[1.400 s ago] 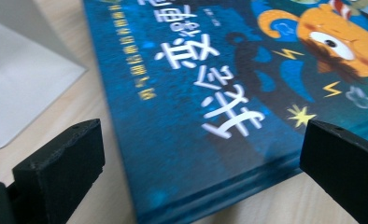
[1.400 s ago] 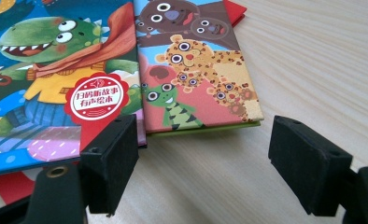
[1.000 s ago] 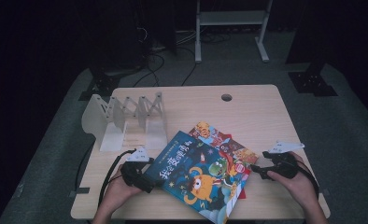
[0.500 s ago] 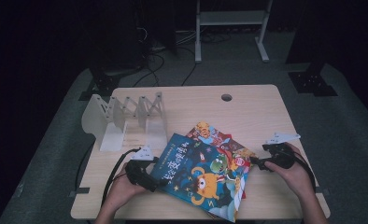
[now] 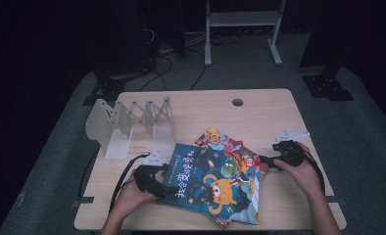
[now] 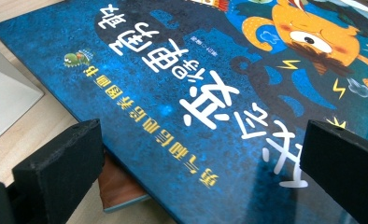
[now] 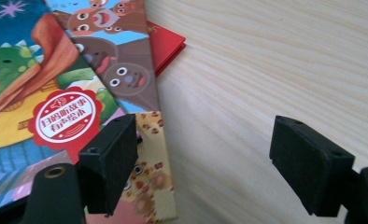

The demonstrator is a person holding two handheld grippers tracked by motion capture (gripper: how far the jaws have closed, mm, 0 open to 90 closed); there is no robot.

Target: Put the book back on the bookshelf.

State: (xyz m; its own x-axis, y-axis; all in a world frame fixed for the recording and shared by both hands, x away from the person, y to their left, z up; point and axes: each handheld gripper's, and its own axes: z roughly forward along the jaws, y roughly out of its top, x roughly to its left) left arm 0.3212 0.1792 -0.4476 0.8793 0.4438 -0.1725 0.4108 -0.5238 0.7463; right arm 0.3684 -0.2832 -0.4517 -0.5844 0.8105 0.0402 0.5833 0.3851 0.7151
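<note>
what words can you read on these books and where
"我变得勇敢": big white title on the blue book, upside down in the left gripper view; the small middle character is uncertain.
"…图画书": end of the yellow line under that title; the rest I cannot read surely.
"扫码听故事 有声绘本": white text in the red seal on the second book.
Tiny white print beside the title: too small to read.

Recording lab, bare wooden table (image 5: 259, 110) on grey carpet (image 5: 357, 122), dark surroundings, floor cables (image 5: 181, 41), equipment stand (image 5: 242, 29)
</note>
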